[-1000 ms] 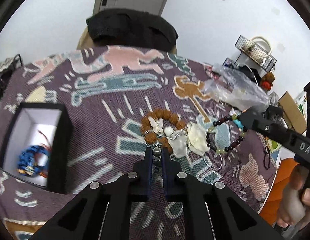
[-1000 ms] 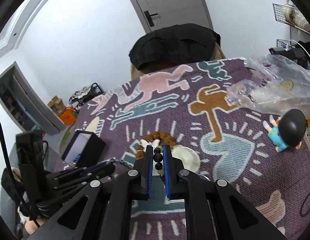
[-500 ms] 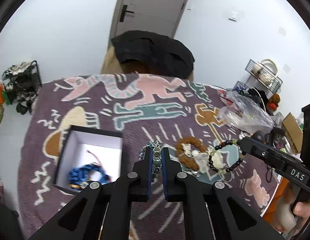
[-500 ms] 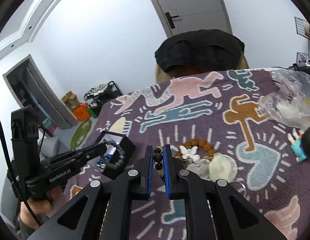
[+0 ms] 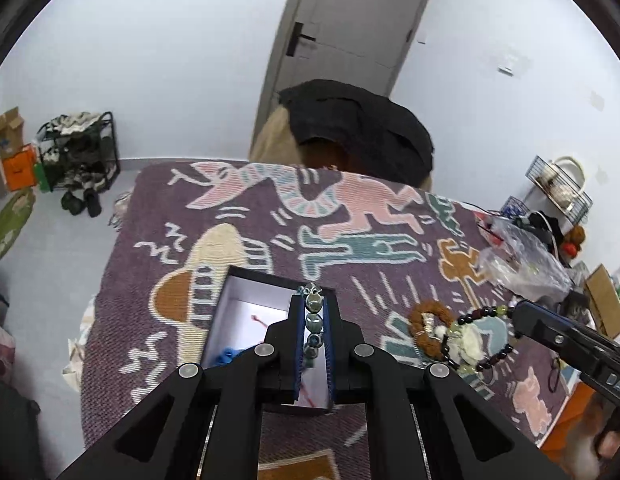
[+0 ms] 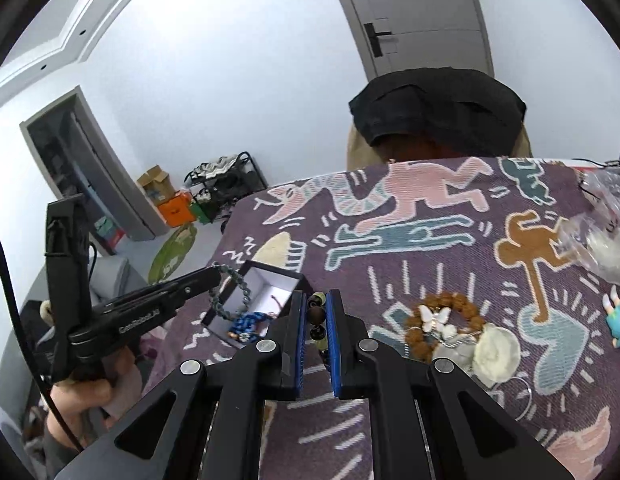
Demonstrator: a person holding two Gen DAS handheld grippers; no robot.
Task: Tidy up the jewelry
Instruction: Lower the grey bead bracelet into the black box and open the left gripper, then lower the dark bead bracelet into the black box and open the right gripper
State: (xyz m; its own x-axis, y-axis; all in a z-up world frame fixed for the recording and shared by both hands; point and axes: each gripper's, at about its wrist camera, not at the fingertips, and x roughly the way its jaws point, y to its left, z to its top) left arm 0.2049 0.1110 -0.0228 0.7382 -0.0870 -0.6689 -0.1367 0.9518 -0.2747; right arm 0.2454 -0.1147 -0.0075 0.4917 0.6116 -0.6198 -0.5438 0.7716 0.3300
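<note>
Left claw point(image 5: 313, 312) pinching grey-green bracelet point(image 5: 313, 322) above box point(image 5: 246, 304), right claw point(image 6: 316, 316) pinching dark-bead bracelet point(image 6: 317, 318).

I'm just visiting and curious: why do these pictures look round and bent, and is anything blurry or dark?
Left wrist view: fisheye lens bows the door and walls, corners go black; the left gripper and its green bead bracelet are sharp. Right wrist view: same bending and dark rim; even, soft light, the box interior is bright white, and the right gripper is crisp.

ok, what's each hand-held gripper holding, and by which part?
Left: grey-green bead bracelet, pinched by its strand. Right: dark-and-pale bead bracelet, likewise.
</note>
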